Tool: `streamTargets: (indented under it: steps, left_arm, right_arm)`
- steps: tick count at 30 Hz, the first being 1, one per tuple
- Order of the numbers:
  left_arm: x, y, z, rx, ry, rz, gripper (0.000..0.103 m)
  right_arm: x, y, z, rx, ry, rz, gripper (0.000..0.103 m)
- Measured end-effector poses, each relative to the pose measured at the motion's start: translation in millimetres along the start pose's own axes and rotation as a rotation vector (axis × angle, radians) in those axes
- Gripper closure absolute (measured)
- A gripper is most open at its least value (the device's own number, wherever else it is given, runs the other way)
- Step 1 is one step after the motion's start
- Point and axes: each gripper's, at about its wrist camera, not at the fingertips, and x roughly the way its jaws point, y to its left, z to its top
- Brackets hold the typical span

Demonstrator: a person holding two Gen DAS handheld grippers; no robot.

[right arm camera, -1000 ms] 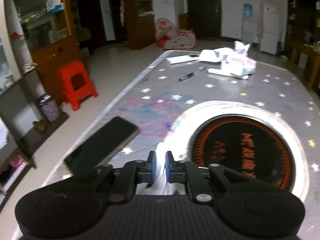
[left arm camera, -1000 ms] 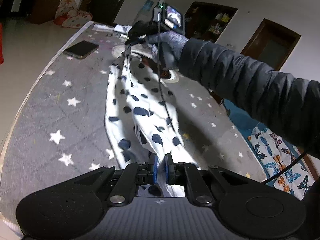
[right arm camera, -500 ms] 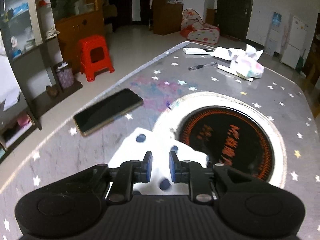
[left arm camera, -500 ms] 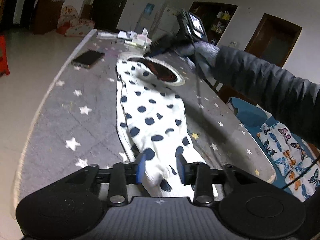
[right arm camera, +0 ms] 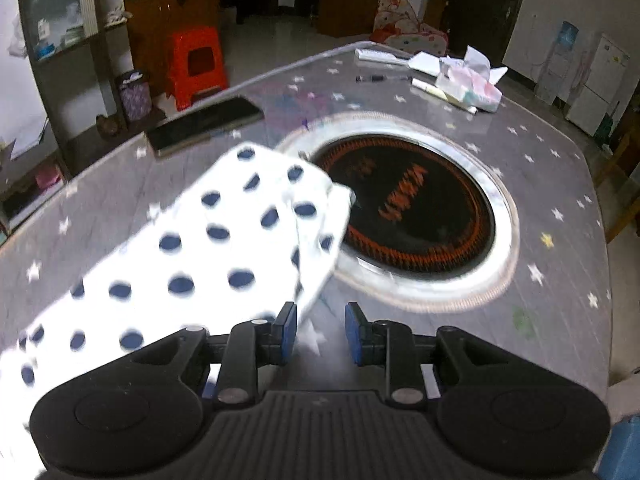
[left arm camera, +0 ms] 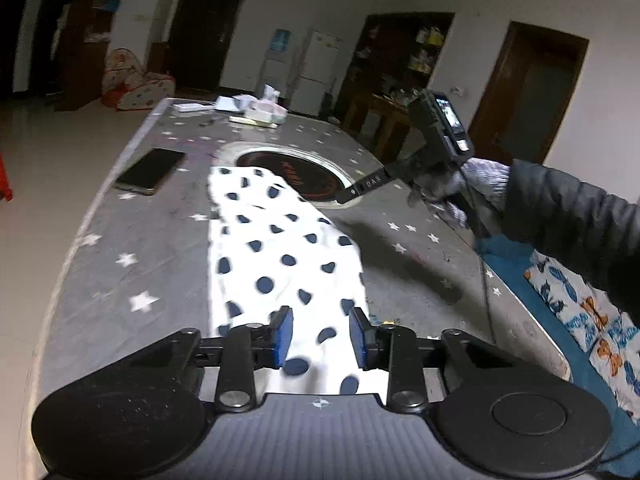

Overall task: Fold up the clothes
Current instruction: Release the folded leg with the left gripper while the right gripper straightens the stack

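A white garment with dark blue dots [left arm camera: 276,248] lies stretched flat along the grey star-patterned table [left arm camera: 152,240]. Its far end overlaps the rim of the round black cooktop [left arm camera: 304,172]. My left gripper [left arm camera: 320,332] hovers over the near end. Its jaws are apart and closing, with cloth showing below them and nothing pressed by the pads. In the right wrist view the garment [right arm camera: 208,240] lies to the left. My right gripper [right arm camera: 322,330] is just off its edge over bare table, its jaws opening with nothing between them. A gloved hand [left arm camera: 472,184] holds that gripper.
A dark phone [right arm camera: 204,126] lies left of the cooktop [right arm camera: 416,208]. Papers and a tissue pack [right arm camera: 468,88] and a pen [right arm camera: 380,78] sit at the far end. A red stool [right arm camera: 196,64] stands on the floor beyond. Butterfly-print fabric [left arm camera: 592,312] lies off the table's right edge.
Both grippers went from shut on the garment to open. The garment dropped from hanging between them to lying flat. The right gripper swung off to the garment's right.
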Motion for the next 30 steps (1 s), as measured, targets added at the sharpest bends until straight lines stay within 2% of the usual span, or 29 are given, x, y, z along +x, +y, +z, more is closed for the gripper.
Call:
streamTargets:
  steps: [7, 13, 18, 22, 30]
  left_arm:
    - [66, 7, 7, -0.019, 0.128, 0.047, 0.080]
    - [84, 24, 1, -0.033, 0.201, 0.135, 0.083]
    - [85, 28, 1, -0.023, 0.215, 0.179, 0.083]
    - [85, 21, 6, -0.001, 0.212, 0.201, 0.082]
    - [89, -17, 27, 0.069, 0.157, 0.132, 0.082]
  right_arm:
    - [-12, -15, -36, -0.001, 0.024, 0.026, 0.077]
    - [-12, -17, -62, 0.029, 0.024, 0.089, 0.077]
    - [-6, -1, -78, 0.035, 0.008, 0.183, 0.077]
    - [0, 10, -77, 0.045, -0.021, 0.228, 0.077]
    - [-11, 23, -57, 0.058, -0.106, 0.320, 0.079]
